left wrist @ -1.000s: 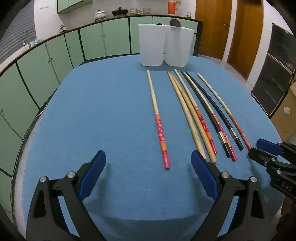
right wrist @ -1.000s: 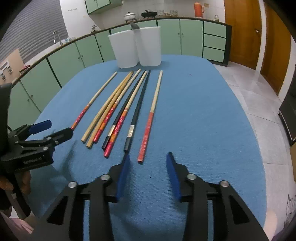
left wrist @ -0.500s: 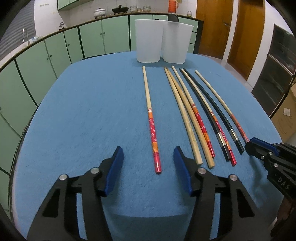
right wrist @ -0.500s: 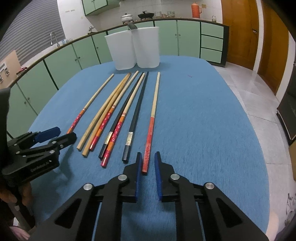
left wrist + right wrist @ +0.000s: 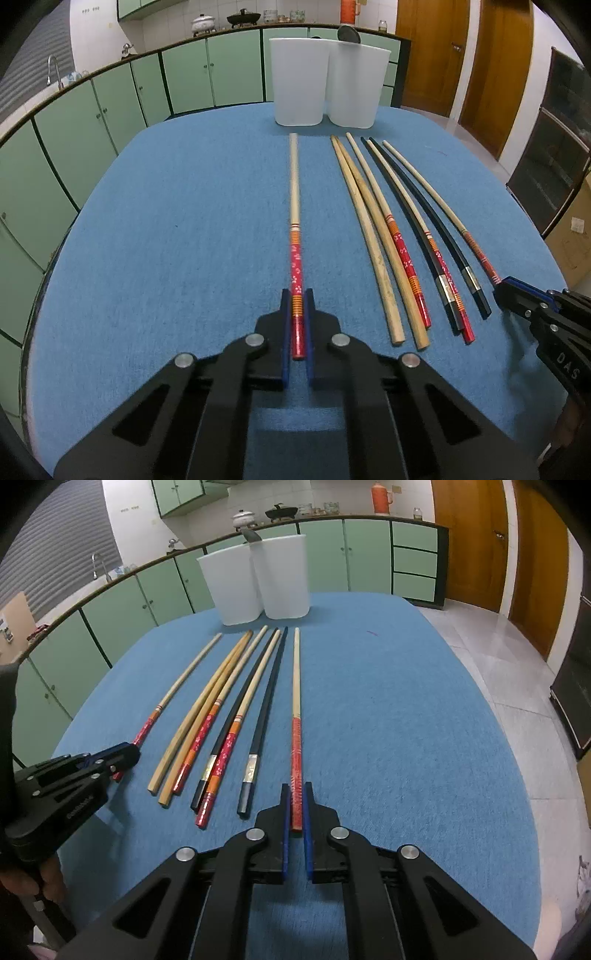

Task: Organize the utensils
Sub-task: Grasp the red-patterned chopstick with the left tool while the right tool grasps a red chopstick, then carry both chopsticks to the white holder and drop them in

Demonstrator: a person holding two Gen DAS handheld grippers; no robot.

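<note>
While eight long chopsticks lie side by side on the blue cloth-covered table [image 5: 147,221], the left hand-held gripper [image 5: 296,306] is clenched on the outermost red-patterned bamboo chopstick [image 5: 294,206] at the row's left edge. The right hand-held gripper [image 5: 294,801] grasps the red-handled pale chopstick [image 5: 296,701] at the right edge. Two white plastic tubs [image 5: 299,86] stand beyond the tips.

You have eight chopsticks on the blue table [image 5: 147,221]. Four have red patterned handles: one far-left chopstick [image 5: 296,258], two in the middle bunch [image 5: 402,254] [image 5: 439,258], and one far-right chopstick [image 5: 296,716]. Two are plain wood chopsticks [image 5: 369,236], lying side by side. Two are black chopsticks [image 5: 271,686] with silver bands. Two white containers [image 5: 300,88] stand at the far end, touching. One dark utensil head [image 5: 348,35] sticks out of the right container.
</note>
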